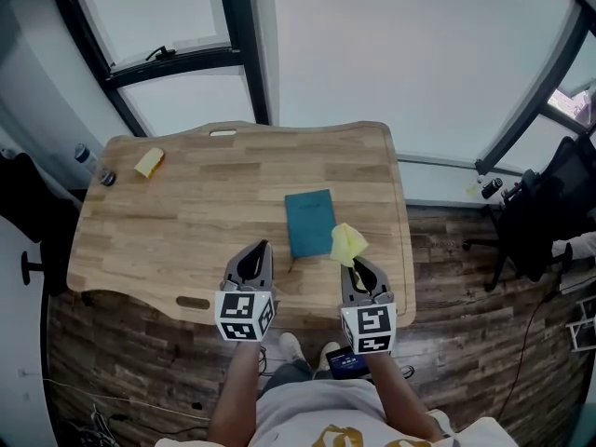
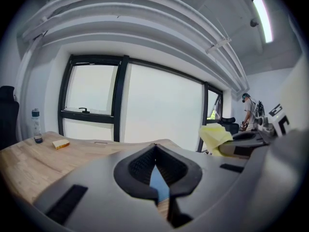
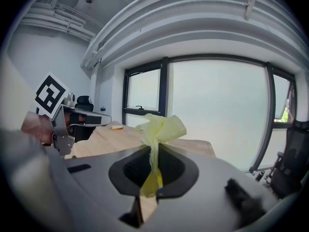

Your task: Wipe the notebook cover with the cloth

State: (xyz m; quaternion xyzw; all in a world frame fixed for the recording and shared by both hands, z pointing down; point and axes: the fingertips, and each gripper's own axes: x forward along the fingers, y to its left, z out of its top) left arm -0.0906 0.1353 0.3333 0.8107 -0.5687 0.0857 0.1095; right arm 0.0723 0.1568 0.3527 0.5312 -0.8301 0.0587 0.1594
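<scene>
Yellow cloth (image 1: pixel 348 243) is pinched in the right tool (image 1: pixel 355 261). In the right gripper view the tool's (image 3: pixel 153 146) two jaws are closed tight on a narrow fold of the cloth (image 3: pixel 161 127), which bunches up loosely above the tips while a short tail hangs below them. From the head view the bunched cloth sits just beside the right edge of the teal notebook (image 1: pixel 310 222), near its near-right corner; whether it touches the cover cannot be told.

The notebook lies closed and flat on the wooden counter (image 1: pixel 186 222), right of the middle and close to the near edge.

The left tool (image 1: pixel 264 247) is held over the counter's near edge, just beside the notebook's near-left corner. In the left gripper view its (image 2: pixel 154 145) jaw tips meet with nothing between them, and a sliver of the notebook's (image 2: pixel 158 185) cover shows through the slot below the tips.

Well apart, at the counter's far left corner, rest a yellow sponge (image 1: pixel 149 162) and a bottle (image 1: pixel 88 159).
</scene>
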